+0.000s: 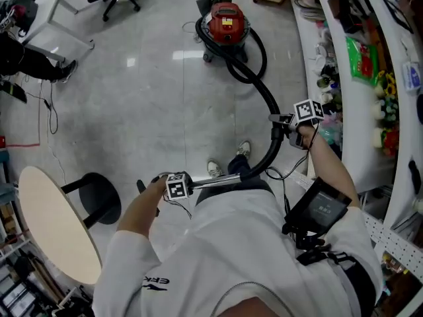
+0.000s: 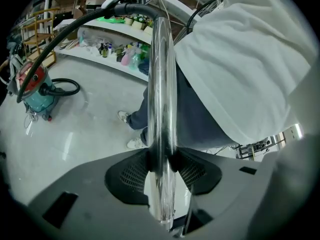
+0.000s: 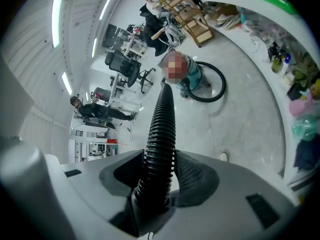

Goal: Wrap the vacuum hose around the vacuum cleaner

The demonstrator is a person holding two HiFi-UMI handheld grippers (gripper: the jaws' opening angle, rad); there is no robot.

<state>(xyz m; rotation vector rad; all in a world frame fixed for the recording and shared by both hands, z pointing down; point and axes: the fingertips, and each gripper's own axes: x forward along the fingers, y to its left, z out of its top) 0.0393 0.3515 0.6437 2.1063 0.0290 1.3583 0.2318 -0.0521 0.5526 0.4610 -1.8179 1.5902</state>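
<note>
Left gripper (image 2: 161, 160): nearest of all, low at the person's left hip, jaws clenched on the shiny chrome wand tube (image 2: 162, 79), which fills the gap between them.
Wand axis: the tube runs roughly level from the left gripper across the person's front toward the right, where it bends up into the hose.
Right gripper (image 3: 160, 166): farther out and to the right, close by the white shelving (image 1: 360, 121), jaws gripping the black ribbed vacuum hose (image 1: 259, 88) on both sides.
Hose run: from the right gripper it sweeps away, far and leftward, in one long curve, then loops on the grey floor at the right side of the cleaner.
Vacuum cleaner (image 1: 227, 22): a red-lidded canister standing on the floor, well apart from both grippers, far ahead and a little left of the right one.
Deciding relation: the canister lies beyond the far end of the hose's long axis, and the right gripper is the nearer hand along the hose.
Judgement: the slack between the right gripper and the canister seems to be what must go round the body, so both hands probably need to close in on the cleaner first.
</note>
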